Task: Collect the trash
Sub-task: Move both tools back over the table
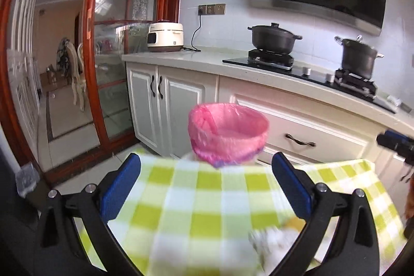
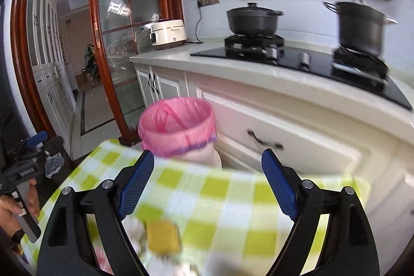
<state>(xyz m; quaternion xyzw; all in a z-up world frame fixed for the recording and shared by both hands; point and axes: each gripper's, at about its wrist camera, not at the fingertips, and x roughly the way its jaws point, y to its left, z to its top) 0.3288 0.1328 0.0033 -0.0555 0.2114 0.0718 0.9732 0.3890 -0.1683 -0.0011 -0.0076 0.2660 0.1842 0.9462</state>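
Both grippers are seen with their jaws wide apart, and nothing is held in either one. The left gripper (image 1: 205, 194) and the right gripper (image 2: 207, 184) are both pointed across the table (image 1: 181, 198), which is covered by a green and white checked cloth.

The trash is found close under the grippers, on the near part of the table. A yellow piece (image 2: 163, 237) is seen low between the jaws of the right gripper, a little to its left, with white crumpled bits (image 2: 134, 229) just beside it. In the left wrist view, a white crumpled lump (image 1: 269, 242) is seen low and toward the right jaw. The shapes are too blurred for a long side to be told. The yellow piece seems nearer to the right gripper.

The bin (image 1: 227, 133) is placed past the far edge of the table, straight ahead of both grippers. It is lined with a pink bag. Little of the inside of the bag is shown, and no trash can be made out in it.

A downward reach will likely be needed next.
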